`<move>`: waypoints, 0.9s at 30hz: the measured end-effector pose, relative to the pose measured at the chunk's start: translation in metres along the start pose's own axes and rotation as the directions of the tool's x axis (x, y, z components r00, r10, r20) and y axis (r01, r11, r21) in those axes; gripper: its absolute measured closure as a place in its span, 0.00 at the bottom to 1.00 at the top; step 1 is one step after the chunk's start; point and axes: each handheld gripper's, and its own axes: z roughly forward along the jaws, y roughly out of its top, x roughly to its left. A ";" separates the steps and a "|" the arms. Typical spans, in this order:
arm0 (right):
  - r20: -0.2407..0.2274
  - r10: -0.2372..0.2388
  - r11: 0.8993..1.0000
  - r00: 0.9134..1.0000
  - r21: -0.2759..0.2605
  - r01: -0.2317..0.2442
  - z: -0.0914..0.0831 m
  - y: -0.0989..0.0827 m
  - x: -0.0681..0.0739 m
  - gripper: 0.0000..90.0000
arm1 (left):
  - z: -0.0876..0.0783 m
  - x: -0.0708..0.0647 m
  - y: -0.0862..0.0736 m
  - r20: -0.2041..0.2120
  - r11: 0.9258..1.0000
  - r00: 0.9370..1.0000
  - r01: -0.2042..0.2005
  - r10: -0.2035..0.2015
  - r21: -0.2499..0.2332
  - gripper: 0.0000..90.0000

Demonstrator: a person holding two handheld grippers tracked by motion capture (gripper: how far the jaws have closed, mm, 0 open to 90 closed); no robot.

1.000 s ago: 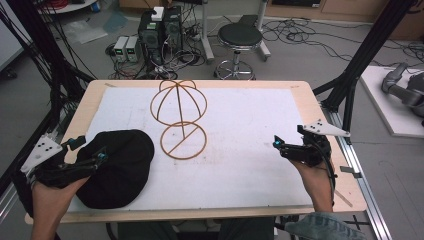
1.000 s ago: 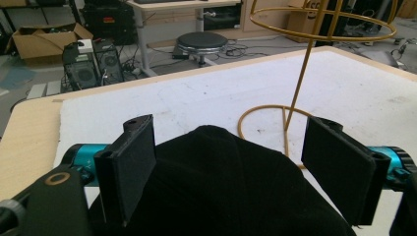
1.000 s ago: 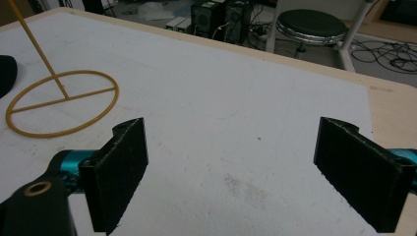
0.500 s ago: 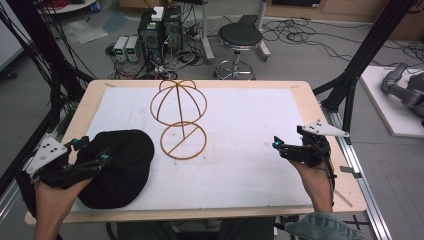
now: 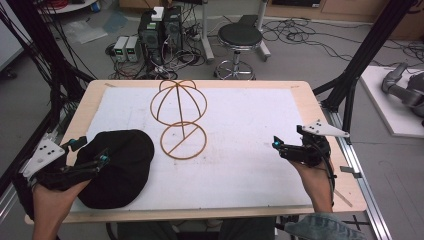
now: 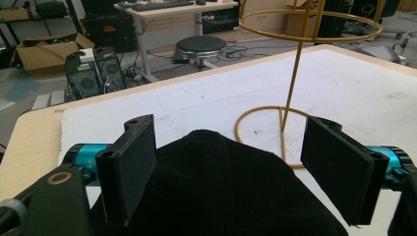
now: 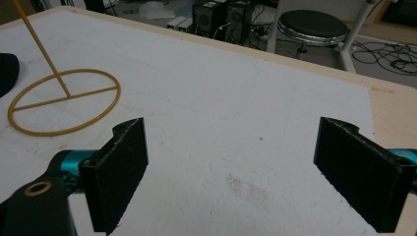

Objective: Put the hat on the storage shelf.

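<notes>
A black fabric cap (image 5: 116, 170) is seen lying at the near left of the white-topped wooden table (image 5: 250, 115), beside a yellow wire hat stand (image 5: 181, 120). The left gripper (image 6: 236, 172) is held with jaws wide apart astride the cap, possibly touching it. The right gripper (image 7: 246, 172) is held spread wide over bare tabletop.
</notes>
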 end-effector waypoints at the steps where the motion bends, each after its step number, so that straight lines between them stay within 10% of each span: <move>1: -0.003 0.000 1.000 1.000 0.000 0.000 0.001 0.000 0.000 0.14 | -0.001 0.000 0.000 -0.002 1.000 1.000 -0.004 0.004 -0.002 0.24; 27: -0.018 0.018 1.000 1.000 -0.006 -0.018 0.001 0.001 -0.001 0.14 | -0.004 -0.004 -0.036 -0.038 0.997 0.999 -0.032 0.034 0.073 0.24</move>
